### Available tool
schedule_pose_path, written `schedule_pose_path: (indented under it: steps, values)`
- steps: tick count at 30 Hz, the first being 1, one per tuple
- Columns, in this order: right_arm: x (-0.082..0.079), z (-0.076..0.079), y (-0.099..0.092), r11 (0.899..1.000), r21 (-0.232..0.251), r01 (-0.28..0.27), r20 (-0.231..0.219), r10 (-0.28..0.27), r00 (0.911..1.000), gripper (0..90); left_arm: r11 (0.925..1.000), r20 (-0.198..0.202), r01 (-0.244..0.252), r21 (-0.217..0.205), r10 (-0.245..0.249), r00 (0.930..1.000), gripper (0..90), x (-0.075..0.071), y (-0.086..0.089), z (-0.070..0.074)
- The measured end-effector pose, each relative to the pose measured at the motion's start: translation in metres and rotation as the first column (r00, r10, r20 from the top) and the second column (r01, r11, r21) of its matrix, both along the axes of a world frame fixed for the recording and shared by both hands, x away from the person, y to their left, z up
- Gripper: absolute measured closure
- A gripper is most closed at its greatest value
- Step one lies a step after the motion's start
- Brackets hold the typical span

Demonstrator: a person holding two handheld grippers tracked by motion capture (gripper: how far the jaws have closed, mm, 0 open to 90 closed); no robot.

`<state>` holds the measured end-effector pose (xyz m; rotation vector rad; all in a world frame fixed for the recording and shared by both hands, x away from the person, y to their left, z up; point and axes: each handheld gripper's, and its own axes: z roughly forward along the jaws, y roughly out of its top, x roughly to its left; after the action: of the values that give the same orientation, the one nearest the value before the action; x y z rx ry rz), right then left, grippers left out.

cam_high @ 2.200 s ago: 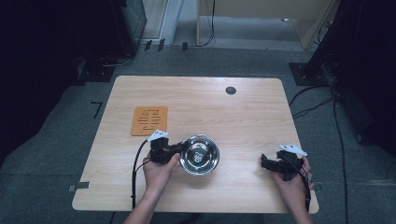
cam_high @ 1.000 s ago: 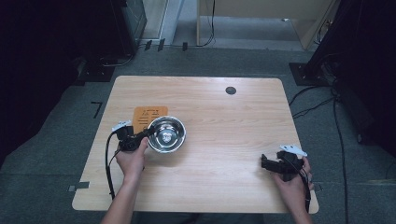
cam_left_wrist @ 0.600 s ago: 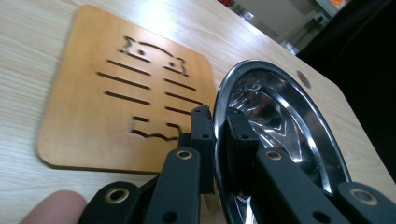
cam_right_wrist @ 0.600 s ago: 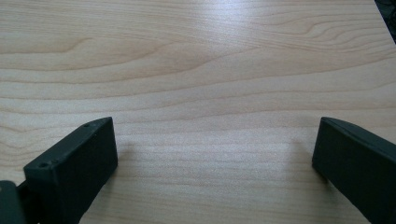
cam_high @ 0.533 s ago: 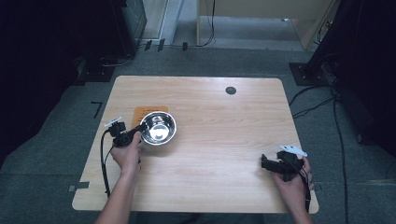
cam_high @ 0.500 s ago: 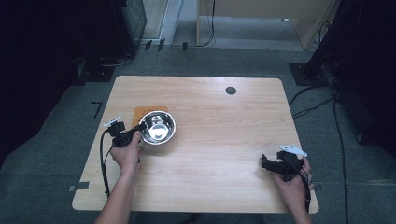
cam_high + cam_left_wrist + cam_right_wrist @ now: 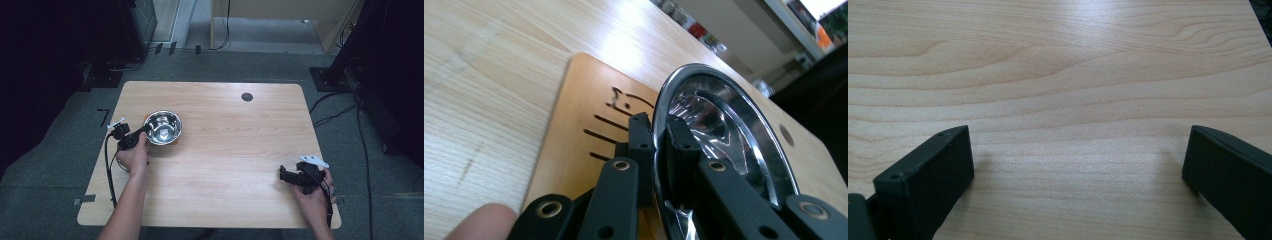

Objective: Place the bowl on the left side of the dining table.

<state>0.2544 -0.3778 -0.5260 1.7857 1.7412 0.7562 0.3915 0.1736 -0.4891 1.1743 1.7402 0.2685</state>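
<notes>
Steel bowl (image 7: 163,127), rim pinched by left hand-held gripper (image 7: 140,134), now over orange mat (image 7: 589,135); we see right hand-held gripper (image 7: 286,175) idle, jaws wide.

A lab or test room: grey carpet floor (image 7: 60,165), black trailing cables (image 7: 361,135), dark equipment racks (image 7: 140,25) around a light wooden desk (image 7: 225,165).

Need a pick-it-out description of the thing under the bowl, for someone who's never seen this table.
On the light wooden table, look to its left half, where the left gripper pinches the rim of a shiny round steel bowl. Beneath that bowl lies a flat orange-brown wooden board. It alone carries engraved marks: a small cat face above short lines.
</notes>
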Motion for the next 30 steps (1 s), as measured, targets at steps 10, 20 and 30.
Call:
schedule_pose_path:
  steps: [10, 20, 30]
  values:
    - [0.0, 0.0, 0.0, 1.0, -0.001, -0.002, 0.001, 0.002, 1.0, 0.0, 0.9954, -0.037, -0.095, -0.011, 0.095, 0.9948, 84.1, 0.009, 0.005, -0.009]
    - [0.0, 0.0, 0.0, 1.0, -0.001, -0.002, 0.001, 0.002, 1.0, 0.0, 0.9941, -0.043, -0.105, -0.027, 0.104, 0.9936, 83.3, 0.015, 0.003, -0.015]
    - [0.0, 0.0, 0.0, 1.0, -0.001, -0.001, 0.001, 0.001, 1.0, 0.0, 0.9974, 0.077, -0.05, 0.051, 0.046, 0.996, 17.6, -0.001, 0.006, 0.003]
